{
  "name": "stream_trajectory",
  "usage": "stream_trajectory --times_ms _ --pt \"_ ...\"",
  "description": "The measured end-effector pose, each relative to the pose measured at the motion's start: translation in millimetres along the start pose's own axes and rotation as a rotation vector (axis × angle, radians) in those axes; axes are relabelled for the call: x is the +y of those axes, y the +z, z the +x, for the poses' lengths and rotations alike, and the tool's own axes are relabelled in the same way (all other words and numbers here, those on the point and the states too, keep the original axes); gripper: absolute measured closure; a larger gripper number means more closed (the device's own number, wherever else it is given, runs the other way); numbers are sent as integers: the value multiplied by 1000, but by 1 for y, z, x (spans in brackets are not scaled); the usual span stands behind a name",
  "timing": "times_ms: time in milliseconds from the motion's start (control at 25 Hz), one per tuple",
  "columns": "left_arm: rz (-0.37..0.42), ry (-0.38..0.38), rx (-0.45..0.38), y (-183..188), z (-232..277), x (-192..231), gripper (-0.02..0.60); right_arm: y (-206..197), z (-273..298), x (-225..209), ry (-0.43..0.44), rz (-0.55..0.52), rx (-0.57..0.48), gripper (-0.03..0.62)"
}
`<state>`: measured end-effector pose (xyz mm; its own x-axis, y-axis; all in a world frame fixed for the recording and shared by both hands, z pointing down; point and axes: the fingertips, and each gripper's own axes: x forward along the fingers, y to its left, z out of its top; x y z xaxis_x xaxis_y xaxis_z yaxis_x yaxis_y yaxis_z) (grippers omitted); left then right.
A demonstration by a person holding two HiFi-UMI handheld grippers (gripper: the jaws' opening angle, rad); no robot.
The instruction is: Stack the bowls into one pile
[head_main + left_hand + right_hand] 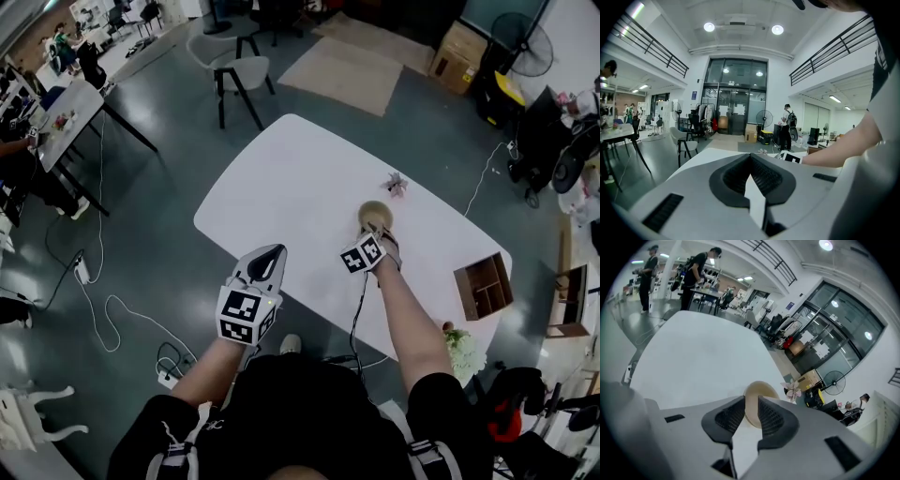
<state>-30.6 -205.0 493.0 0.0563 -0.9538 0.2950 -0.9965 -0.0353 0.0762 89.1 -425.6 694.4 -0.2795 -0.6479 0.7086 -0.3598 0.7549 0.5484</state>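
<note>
left tongs [750,158]: pressed together with nothing in them. They hang over the near edge of the bench [281,178], pointing across it, well apart from the bowl.
right tongs [751,401]: parted to a middling gap and tilted down toward the bench top. The pads press on nothing.
bowl [374,213]: tan and upright on the bench, straight ahead of the right tongs, with its near rim showing in the gap between their tips. From the head view the tips sit at that near rim. I cannot tell whether it is a single bowl or several already nested. No other loose bowl shows in any view.
direction, tongs to bowl: forward and slightly down along the right tongs' own line, with no sideways offset to speak of.
long axis: none, as the bowl is round. What matters is the near wall, which runs across the gap, so one pad would go inside the rim and one outside.
nearer hand: the right, plainly. The left would have to cross much of the bench to reach.
flower [397,184]: small and pink, just beyond the bowl and a little to its right, apart from it. It lies past the bowl, so a push too far forward could nudge it.
box [484,286]: wooden, with compartments, at the bench's far right end, well apart from the bowl and out of the way.
step, as I judge it: the right tongs are either about to take the rim or are done with it. The views alone do not settle which.
</note>
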Motion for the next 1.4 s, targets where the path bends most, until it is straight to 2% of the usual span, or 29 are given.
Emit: stream_trajectory --times_ms 200,280,400,520,680,760,880,1120,1400 --pt "2 1 -36 15 -9 -13 568 23 -90 -26 -86 229 -244 499" --pt "10 -11 -53 21 -10 -25 568 31 -137 -40 -131 336 -360 514" --pt "24 -38 -71 26 -15 -48 568 35 -206 -57 -205 435 -506 546" --pt "36 -68 -87 32 -20 -69 568 31 -272 -76 -262 535 -635 579" --pt "51 -106 -105 37 -24 -98 568 1 -343 -100 -316 708 -785 580" --pt "59 -125 -112 41 -28 -111 568 -18 -367 -104 -347 768 -820 580" --pt "71 -156 -119 46 -34 -129 568 -45 -383 -101 -380 808 -807 582" --pt "93 -208 -122 44 -34 -167 568 -85 -391 -96 -383 838 -777 582" --pt "103 -235 -125 43 -37 -191 568 -100 -403 -93 -411 806 -767 580"
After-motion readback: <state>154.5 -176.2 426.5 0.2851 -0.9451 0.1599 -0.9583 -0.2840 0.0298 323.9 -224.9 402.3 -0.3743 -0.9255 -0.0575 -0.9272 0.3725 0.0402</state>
